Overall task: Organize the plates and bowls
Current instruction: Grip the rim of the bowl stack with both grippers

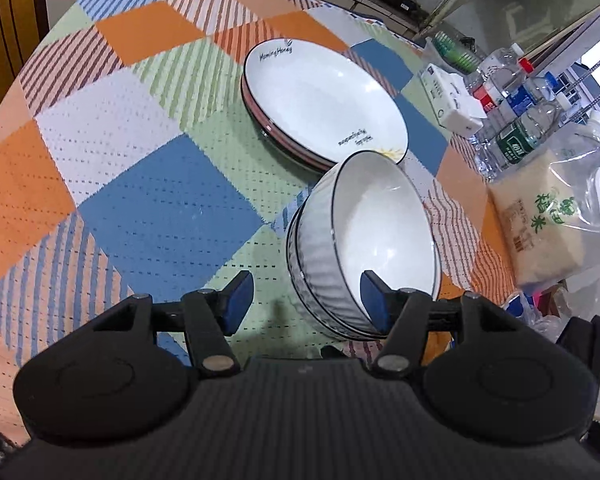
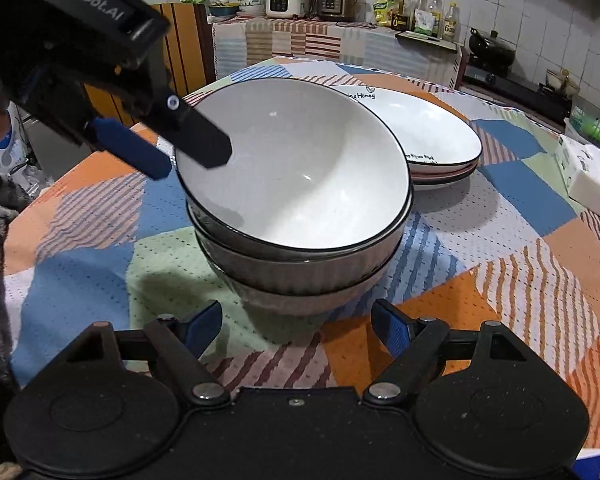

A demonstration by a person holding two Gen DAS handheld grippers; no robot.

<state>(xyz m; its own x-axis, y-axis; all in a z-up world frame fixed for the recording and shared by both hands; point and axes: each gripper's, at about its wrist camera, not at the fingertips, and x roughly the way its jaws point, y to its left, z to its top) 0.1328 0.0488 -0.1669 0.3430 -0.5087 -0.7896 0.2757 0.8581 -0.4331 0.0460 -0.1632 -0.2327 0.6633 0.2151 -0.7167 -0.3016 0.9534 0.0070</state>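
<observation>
Patchwork tablecloth (image 2: 500,280) covers a round table; kitchen counter far behind. Stack of plates (image 2: 432,140) sits flat, far right of centre. Stack of bowls (image 2: 300,208) just near it, top bowl (image 1: 384,236) tilted. Left gripper (image 2: 196,160) straddles that bowl's left rim, fingers wide, one inside, one outside, not clamped. Right gripper (image 2: 296,326) near the stack's base, fingers wide, holding nothing.

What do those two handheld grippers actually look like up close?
Both are matte black plastic. The right gripper has two round housings, silver pivot screws, hinged black links and blue padded fingers. The left gripper has the same build over a ribbed black body; seen from outside it carries white "GenRobot.AI" lettering. No cables or sleeves are clearly visible.
</observation>
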